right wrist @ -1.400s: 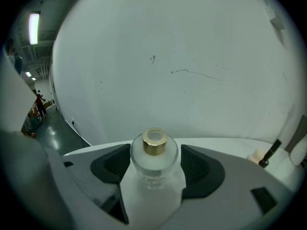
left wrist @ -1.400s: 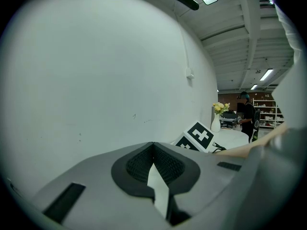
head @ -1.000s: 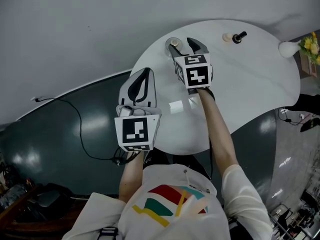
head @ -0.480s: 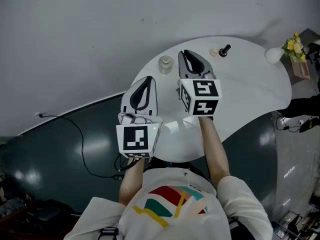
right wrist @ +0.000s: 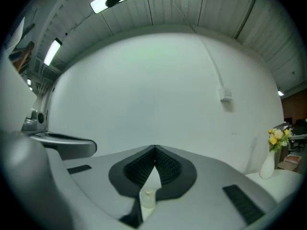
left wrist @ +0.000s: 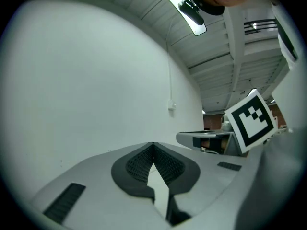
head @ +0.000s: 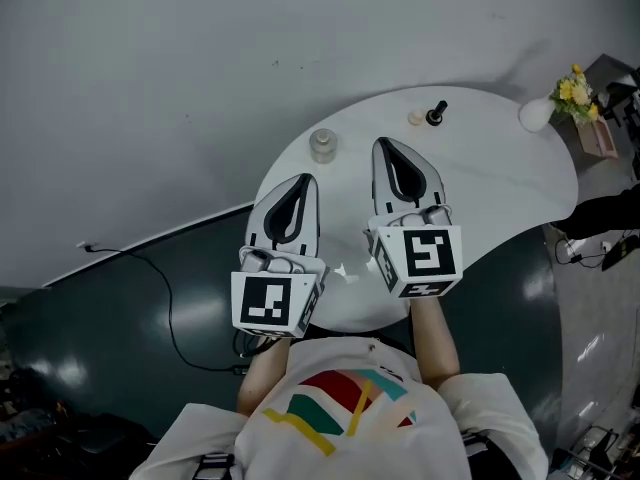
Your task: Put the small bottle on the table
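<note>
Right gripper view: right gripper clenched empty, left gripper likewise; small bottle untouched.

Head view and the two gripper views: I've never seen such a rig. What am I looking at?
A person holds a two-jaw tool in each hand; no robot. The head view looks down from the person's head; each gripper view rides on one tool, looking along its jaws. The left tool and right tool are both shut, holding nothing. On the white table are the small bottle, a white vase with yellow flowers and a small dark item I cannot identify.
</note>
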A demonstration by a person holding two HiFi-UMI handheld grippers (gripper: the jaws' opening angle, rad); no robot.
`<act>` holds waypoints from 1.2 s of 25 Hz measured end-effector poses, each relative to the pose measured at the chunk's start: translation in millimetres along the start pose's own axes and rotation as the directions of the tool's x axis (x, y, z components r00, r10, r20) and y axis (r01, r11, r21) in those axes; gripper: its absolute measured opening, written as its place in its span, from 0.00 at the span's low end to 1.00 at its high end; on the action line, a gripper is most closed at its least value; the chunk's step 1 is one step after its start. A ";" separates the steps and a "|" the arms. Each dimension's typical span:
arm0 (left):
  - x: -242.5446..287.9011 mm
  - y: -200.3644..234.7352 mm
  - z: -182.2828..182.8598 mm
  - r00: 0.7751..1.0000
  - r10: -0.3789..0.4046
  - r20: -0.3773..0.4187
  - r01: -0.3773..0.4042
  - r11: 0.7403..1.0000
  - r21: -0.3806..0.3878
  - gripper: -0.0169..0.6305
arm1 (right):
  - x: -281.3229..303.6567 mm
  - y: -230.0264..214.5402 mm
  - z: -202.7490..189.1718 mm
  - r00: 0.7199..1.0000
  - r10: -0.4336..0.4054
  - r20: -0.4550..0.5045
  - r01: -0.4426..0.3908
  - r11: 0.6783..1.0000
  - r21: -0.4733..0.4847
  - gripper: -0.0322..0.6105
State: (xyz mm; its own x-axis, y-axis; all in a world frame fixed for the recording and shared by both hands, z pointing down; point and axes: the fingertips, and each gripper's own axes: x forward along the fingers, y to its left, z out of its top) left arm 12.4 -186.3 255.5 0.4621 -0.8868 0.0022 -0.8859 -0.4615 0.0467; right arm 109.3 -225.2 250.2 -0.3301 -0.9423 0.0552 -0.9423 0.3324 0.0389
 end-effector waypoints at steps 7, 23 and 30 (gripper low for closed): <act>-4.0 -1.2 19.1 0.999 0.017 0.041 -0.019 0.999 0.041 0.05 | -41.0 2.7 7.2 0.999 -0.009 0.051 0.013 0.998 -0.069 0.07; -7.2 -25.1 26.9 0.997 -0.022 0.074 0.017 0.998 0.067 0.05 | -67.2 3.7 -4.6 0.999 -0.018 0.042 0.018 1.000 0.000 0.07; -8.6 -35.6 28.9 0.996 -0.044 0.080 0.039 0.997 0.069 0.05 | -73.5 1.6 -5.5 0.999 -0.028 0.040 0.028 1.000 0.009 0.07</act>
State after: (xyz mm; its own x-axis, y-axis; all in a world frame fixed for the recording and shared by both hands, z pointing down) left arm 38.8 -162.9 224.9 0.4959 -0.8647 -0.0793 -0.8681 -0.4959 -0.0218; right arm 132.4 -155.2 251.7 -0.3055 -0.9521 0.0140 -0.9516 0.3058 0.0310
